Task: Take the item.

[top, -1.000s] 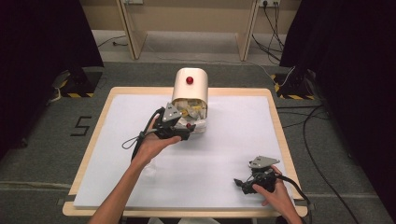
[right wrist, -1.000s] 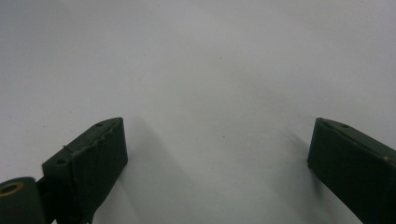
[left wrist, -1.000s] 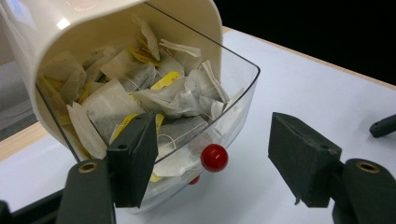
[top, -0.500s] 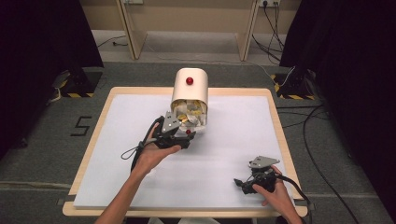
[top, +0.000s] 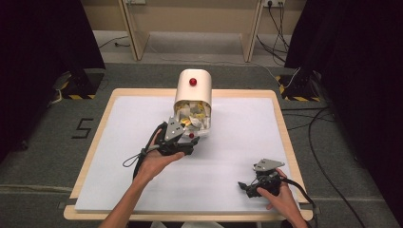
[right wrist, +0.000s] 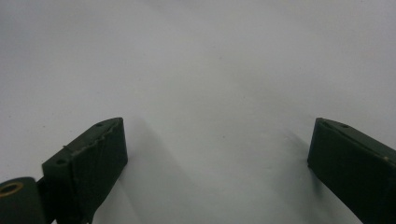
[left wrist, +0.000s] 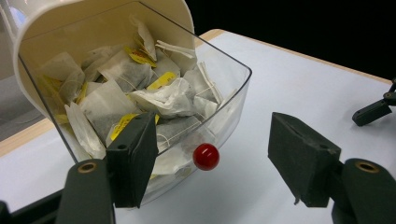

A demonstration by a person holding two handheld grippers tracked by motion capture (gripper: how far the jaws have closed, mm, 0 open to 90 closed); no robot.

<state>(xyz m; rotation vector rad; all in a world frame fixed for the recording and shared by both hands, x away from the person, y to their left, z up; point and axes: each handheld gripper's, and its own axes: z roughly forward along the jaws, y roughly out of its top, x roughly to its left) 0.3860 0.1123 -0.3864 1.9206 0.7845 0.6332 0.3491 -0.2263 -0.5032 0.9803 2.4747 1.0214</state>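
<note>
A cream canister (top: 192, 88) with a red knob on top lies tipped toward me at the back middle of the table. Its clear front flap (left wrist: 219, 93) hangs open, showing several white tea bags (left wrist: 154, 95) with yellow tags. A small red knob (left wrist: 206, 156) sits on the flap's lower edge. My left gripper (left wrist: 212, 163) is open just in front of the flap, and the knob shows between its jaws without touching either. In the high view the left gripper (top: 190, 141) is at the canister's mouth. My right gripper (top: 243, 187) rests open on the white table near the front right, with nothing in it (right wrist: 217, 154).
The white table top (top: 237, 137) has a wooden rim (top: 285, 137) around it. Black curtains, cables and grey floor surround the table. The right gripper (left wrist: 373, 109) shows far off in the left gripper view.
My left gripper has pulled back from the canister's mouth toward the person, lower on the table. The right gripper has stayed put.
</note>
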